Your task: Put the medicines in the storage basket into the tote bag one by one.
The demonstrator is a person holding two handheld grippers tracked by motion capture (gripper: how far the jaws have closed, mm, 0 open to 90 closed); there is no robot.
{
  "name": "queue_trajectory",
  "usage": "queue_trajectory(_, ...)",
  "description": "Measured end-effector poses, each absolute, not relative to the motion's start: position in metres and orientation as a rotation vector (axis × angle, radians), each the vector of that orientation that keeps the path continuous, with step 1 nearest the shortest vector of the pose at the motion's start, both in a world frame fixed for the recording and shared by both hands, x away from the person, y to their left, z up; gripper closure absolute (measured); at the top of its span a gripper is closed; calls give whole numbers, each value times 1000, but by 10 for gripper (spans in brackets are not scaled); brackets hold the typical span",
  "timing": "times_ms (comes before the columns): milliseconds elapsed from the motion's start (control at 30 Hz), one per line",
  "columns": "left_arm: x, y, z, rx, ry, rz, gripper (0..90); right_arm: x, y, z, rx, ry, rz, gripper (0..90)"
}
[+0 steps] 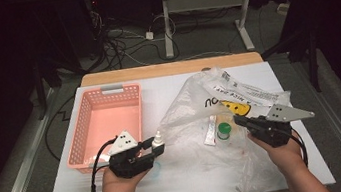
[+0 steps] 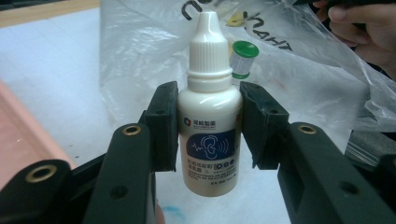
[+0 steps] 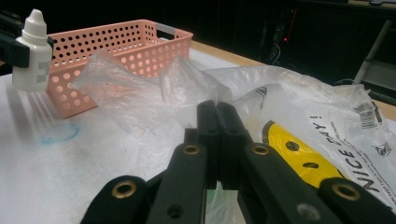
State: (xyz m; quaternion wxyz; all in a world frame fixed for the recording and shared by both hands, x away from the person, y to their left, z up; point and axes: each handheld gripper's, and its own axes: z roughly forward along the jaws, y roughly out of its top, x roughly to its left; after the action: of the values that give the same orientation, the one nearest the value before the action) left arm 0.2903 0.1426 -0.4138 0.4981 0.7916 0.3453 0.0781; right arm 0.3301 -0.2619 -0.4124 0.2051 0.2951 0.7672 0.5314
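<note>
A white table (image 1: 184,175) stands in a dark room, bearing a clear plastic bag (image 1: 221,114) and pink basket (image 1: 106,120). The right gripper (image 3: 218,140) pinches the bag; the left gripper (image 2: 209,126) clamps an upright dropper bottle (image 2: 210,121) beside the basket.

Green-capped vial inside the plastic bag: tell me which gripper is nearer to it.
Right. The right gripper pinches the plastic bag just beside the green-capped vial. The left gripper is farther off, past the bag's edge, holding a white ear-drop bottle.
</note>
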Motion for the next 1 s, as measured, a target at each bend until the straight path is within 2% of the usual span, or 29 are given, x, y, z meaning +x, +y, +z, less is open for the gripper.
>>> queue_trajectory(600,301,78,-447,2041,772,111,583,330,-260,-413,820,2147,1483,900)
queue_trajectory(1000,321,39,-456,2050,779,178,582,330,-257,-412,807,2153,1488,900)
